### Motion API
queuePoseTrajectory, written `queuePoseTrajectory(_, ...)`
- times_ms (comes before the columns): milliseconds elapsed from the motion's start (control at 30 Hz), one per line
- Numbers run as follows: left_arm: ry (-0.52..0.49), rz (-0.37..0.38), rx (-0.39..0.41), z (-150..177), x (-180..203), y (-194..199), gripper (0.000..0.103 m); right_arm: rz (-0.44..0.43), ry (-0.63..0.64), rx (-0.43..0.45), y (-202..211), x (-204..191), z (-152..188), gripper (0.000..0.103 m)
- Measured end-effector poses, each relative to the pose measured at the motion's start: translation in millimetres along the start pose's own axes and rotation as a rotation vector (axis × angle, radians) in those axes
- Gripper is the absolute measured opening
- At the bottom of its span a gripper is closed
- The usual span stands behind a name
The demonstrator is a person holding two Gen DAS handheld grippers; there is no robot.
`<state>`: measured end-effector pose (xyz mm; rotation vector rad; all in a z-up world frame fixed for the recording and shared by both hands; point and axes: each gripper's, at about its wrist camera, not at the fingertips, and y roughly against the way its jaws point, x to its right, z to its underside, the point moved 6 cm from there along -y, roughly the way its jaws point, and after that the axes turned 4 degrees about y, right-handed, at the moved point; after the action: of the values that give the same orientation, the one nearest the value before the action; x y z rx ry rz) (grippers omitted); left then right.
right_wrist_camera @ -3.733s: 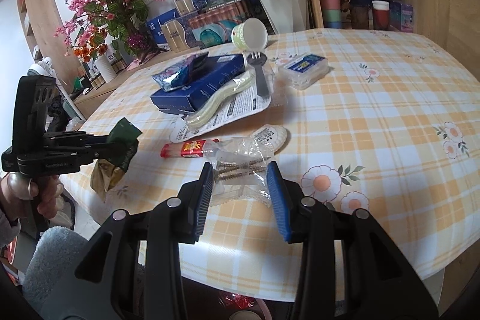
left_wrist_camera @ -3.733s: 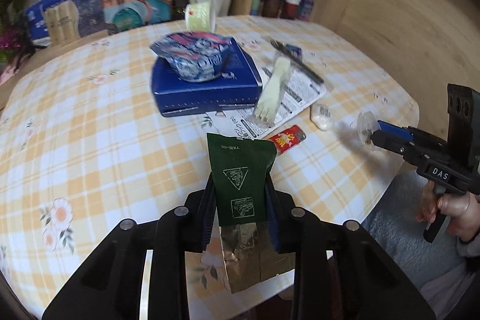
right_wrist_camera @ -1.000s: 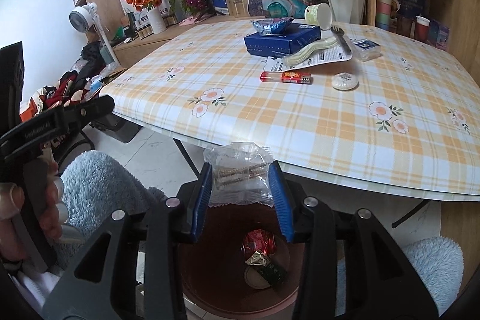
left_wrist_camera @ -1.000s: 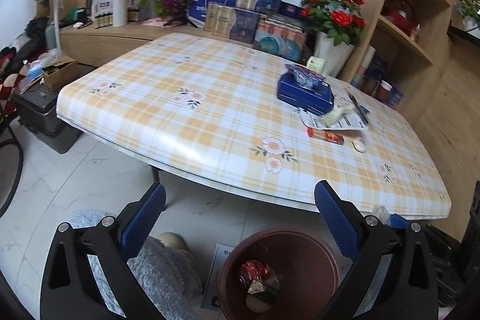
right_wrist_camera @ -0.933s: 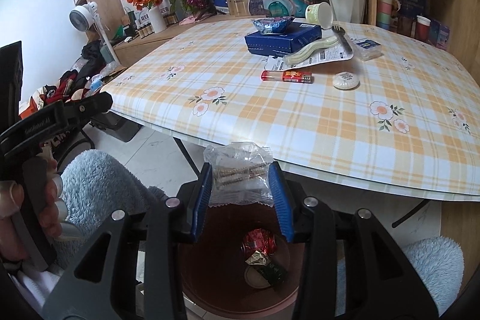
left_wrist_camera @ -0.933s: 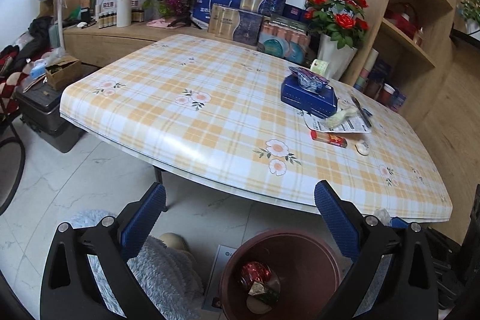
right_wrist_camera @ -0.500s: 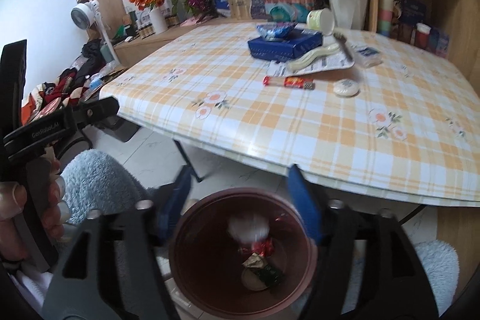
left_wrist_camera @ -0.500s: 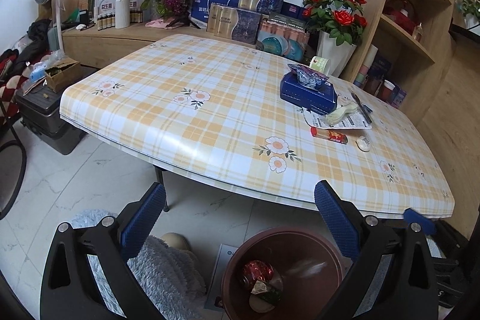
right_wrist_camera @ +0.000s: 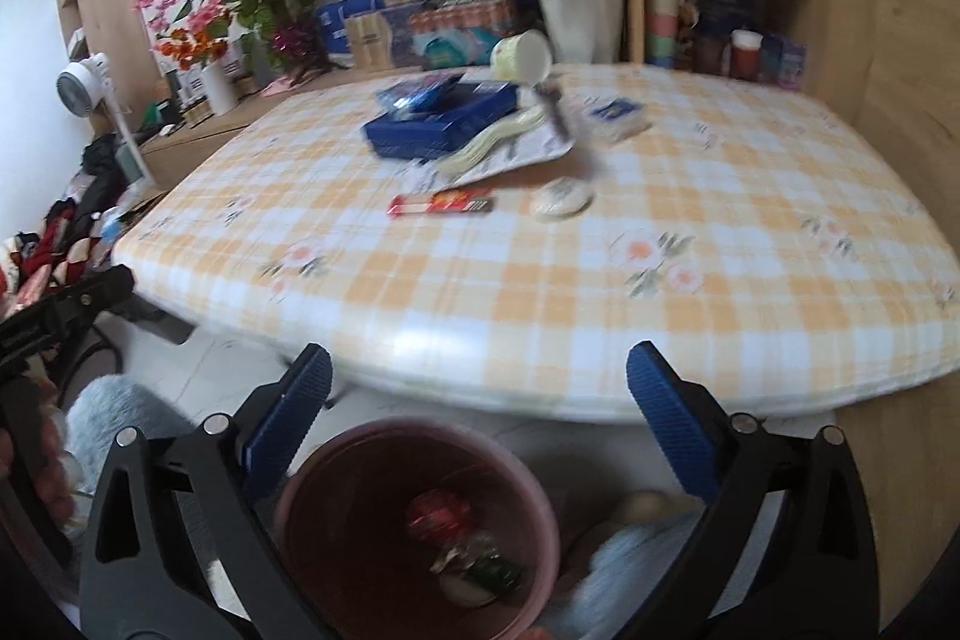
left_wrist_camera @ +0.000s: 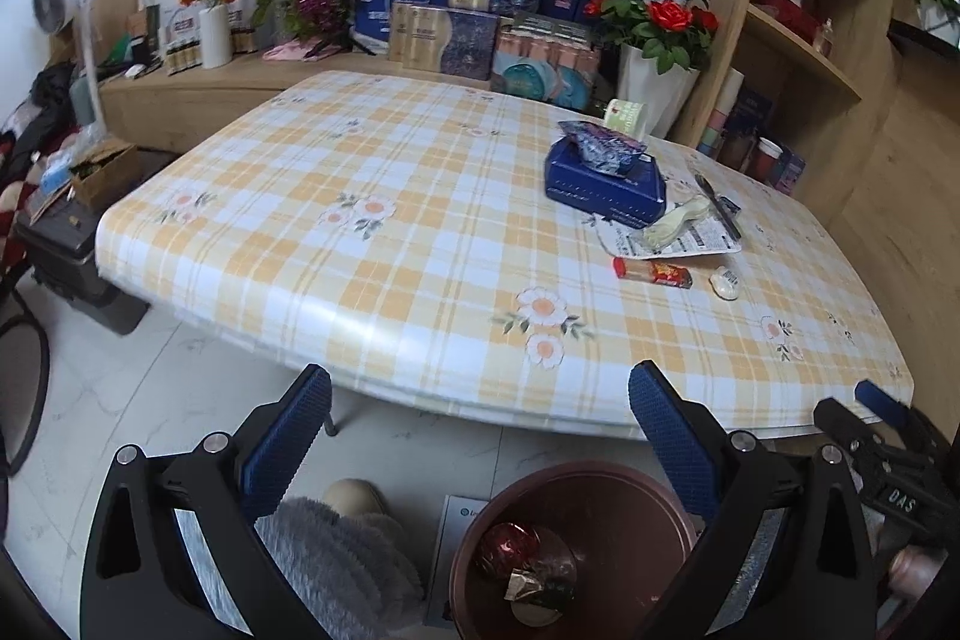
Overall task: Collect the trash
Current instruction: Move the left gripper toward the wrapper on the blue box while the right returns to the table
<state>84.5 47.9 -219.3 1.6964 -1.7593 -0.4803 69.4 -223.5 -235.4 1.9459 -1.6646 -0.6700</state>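
Observation:
A brown bin [left_wrist_camera: 636, 496] stands on the floor below the table's near edge; it also shows in the right wrist view [right_wrist_camera: 336, 466], with wrappers inside. My left gripper [left_wrist_camera: 480, 436] is open and empty above the floor, left of the bin. My right gripper [right_wrist_camera: 477, 412] is open and empty above the bin. On the table lie a red wrapper [left_wrist_camera: 653, 273] [right_wrist_camera: 441, 205], a small white round packet [left_wrist_camera: 725, 282] [right_wrist_camera: 561, 202], a crumpled blue bag [left_wrist_camera: 600, 147] on a blue box [left_wrist_camera: 606, 199], and a pale plastic fork on a paper sheet [left_wrist_camera: 675, 223].
The checked table [left_wrist_camera: 390, 244] fills the middle. Flower vases, boxes and a paper cup [right_wrist_camera: 522, 55] line the far side, shelves the right. A fan and clutter stand left. Grey fluffy slippers [left_wrist_camera: 336, 556] sit near the bin.
My right gripper has opened and let the clear plastic bag fall into the bin, then tilted up toward the table. The left gripper stays open and has barely moved.

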Motion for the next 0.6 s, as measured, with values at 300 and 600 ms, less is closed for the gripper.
queuePoseTrajectory(300,-0.099,0.103,-0.046,-77.4,49.8,-39.2,0.097,0.040,-0.018,0.062,-21.2,45.9,-67.1,0.097)
queuePoseTrajectory(600,0.082,0.275,-0.196,-157.0,68.1,-131.3,0.063,0.018,-0.046,0.024,-70.8,79.0,-124.5,0.097)
